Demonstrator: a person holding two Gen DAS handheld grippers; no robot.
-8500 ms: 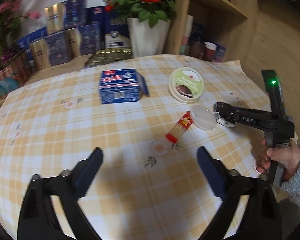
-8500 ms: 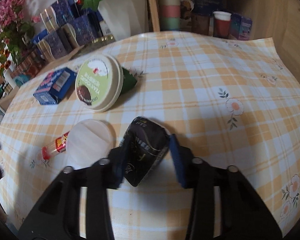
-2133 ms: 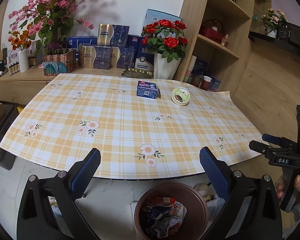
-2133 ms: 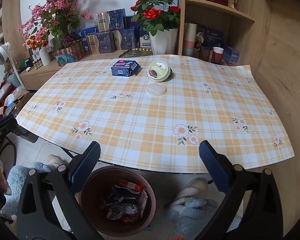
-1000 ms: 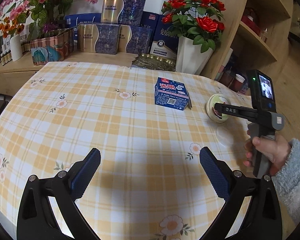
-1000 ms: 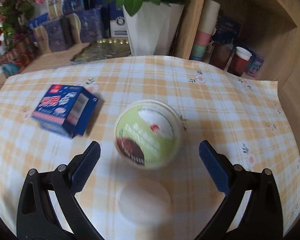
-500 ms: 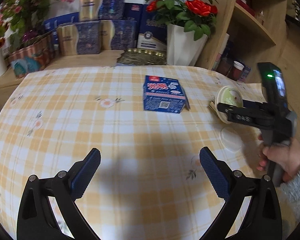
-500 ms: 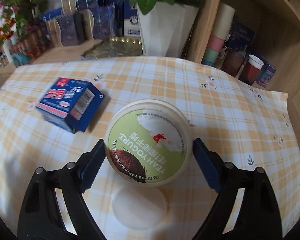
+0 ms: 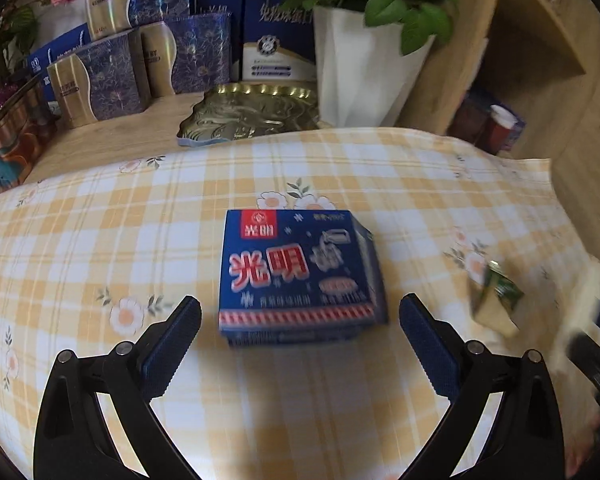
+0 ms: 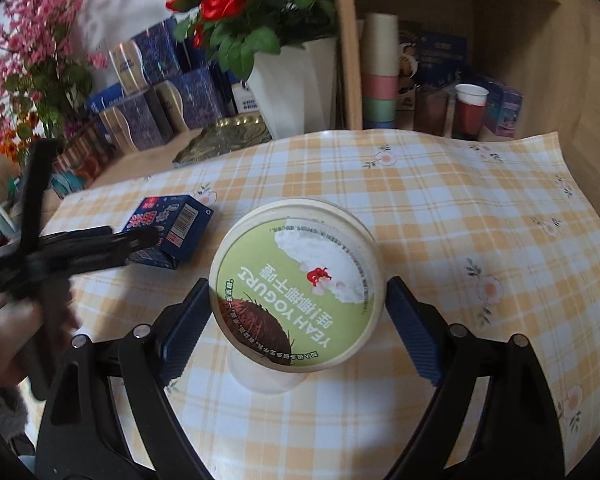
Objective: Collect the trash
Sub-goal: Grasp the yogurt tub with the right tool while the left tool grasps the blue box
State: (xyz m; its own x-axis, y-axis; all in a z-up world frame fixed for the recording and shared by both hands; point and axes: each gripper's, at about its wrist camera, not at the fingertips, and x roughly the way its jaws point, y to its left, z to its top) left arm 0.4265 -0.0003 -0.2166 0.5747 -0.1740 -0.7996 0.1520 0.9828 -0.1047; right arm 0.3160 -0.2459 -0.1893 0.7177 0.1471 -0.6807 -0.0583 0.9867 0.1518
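A blue carton with red characters (image 9: 298,276) lies on the checked tablecloth, between the fingers of my open left gripper (image 9: 300,334), which do not touch it. The carton also shows in the right wrist view (image 10: 172,226). My right gripper (image 10: 298,316) is shut on a round green-lidded yogurt tub (image 10: 296,292), which is held tilted above a clear plastic lid (image 10: 266,376) lying on the cloth. A small green wrapper (image 9: 496,300) lies right of the carton.
A white vase of red roses (image 9: 364,68), blue gift boxes (image 9: 112,76) and a gold tray (image 9: 252,114) stand behind the table. A wooden shelf unit (image 10: 440,92) with stacked cups is at the back right.
My left gripper has moved forward until the blue carton sits between its fingers. My right gripper has closed on the yogurt tub and lifted it off the cloth.
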